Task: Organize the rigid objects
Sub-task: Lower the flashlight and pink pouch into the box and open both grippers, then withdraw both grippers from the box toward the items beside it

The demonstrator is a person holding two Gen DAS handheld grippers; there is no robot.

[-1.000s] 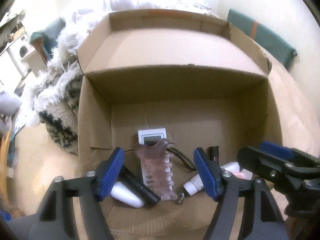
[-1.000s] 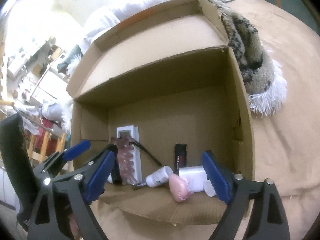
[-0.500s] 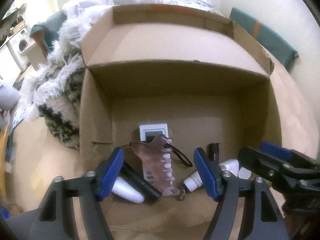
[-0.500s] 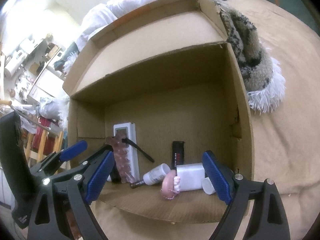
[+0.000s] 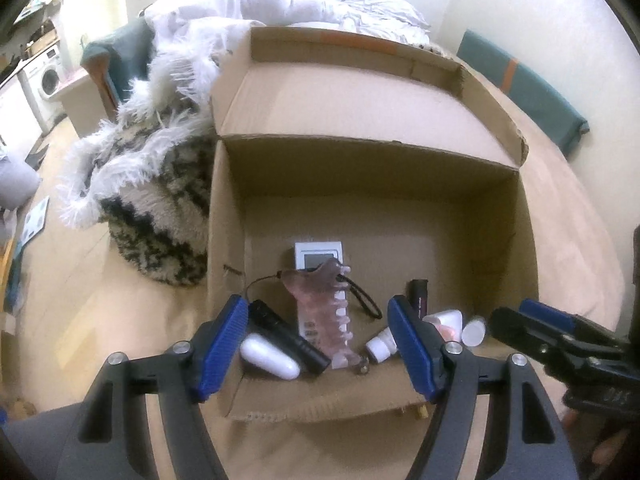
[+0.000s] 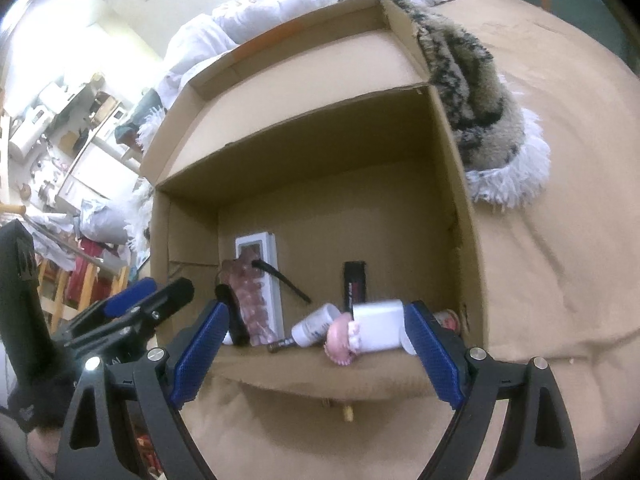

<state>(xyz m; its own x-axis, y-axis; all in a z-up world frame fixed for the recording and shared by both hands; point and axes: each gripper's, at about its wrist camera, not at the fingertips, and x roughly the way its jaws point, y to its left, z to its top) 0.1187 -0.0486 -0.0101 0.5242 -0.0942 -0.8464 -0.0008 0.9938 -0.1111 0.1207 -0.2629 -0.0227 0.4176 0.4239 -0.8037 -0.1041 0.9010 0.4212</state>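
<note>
You have one cardboard box (image 5: 372,184) on the tan bed, flaps open. One white thermostat-like panel (image 5: 318,255) lies at mid-floor; nearer you lie one black flashlight (image 5: 286,336), one white capsule (image 5: 269,360) and one small white bottle (image 6: 316,325). The far half of the floor is bare. Left gripper (image 5: 320,348) and right gripper (image 6: 316,350) both have fingers apart, holding nothing.

You cannot read the label on the black case (image 6: 354,285), and the white block (image 6: 378,325) hides the pink toy (image 6: 339,340) partly.
</note>
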